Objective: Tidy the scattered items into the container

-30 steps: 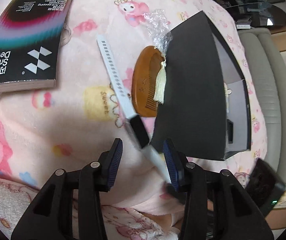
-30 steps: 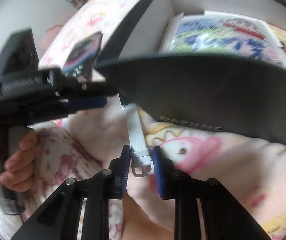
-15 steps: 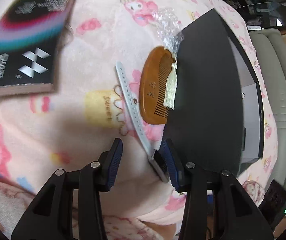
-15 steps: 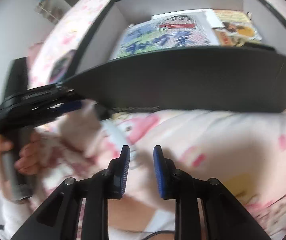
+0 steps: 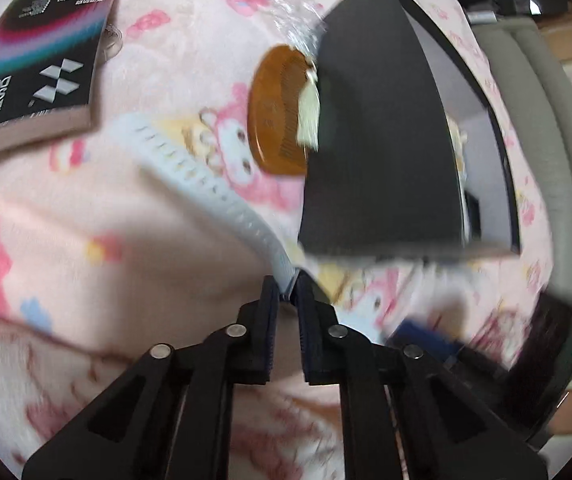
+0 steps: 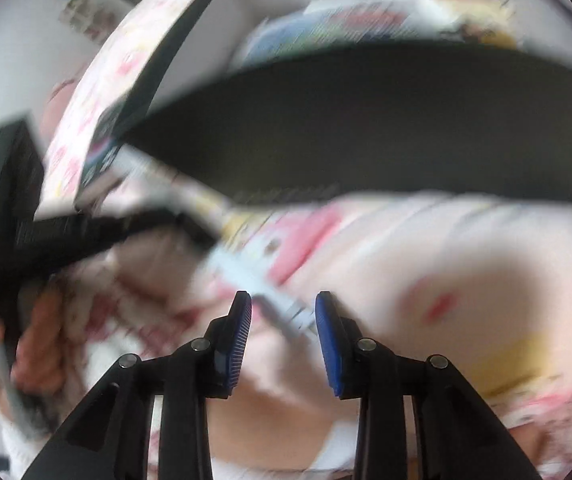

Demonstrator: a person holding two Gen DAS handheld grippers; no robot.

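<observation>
**Left claw on the strap, right claw parted**

Pinching one end of a pale blue strap (image 5: 205, 184), the left claw (image 5: 288, 292) has just been closing and its jaws now stand narrow with the strap's end caught between the pads. From there the strap runs up and to the left across the pink cartoon-print blanket (image 5: 85, 240), its row of holes showing. Just beside it lies a wooden comb (image 5: 273, 116) with a cream tassel, touching the outer wall of the black box (image 5: 378, 140) — the container, which sits open on the blanket. A dark booklet (image 5: 41, 48) lies well apart at upper left.

In the right view the right claw (image 6: 283, 320) has just been opening; its blue pads stand apart, and the strap's buckle end (image 6: 277, 304) lies between them — blur hides whether either pad touches it. Printed packets (image 6: 346, 24) lie inside the box (image 6: 366, 120).
</observation>
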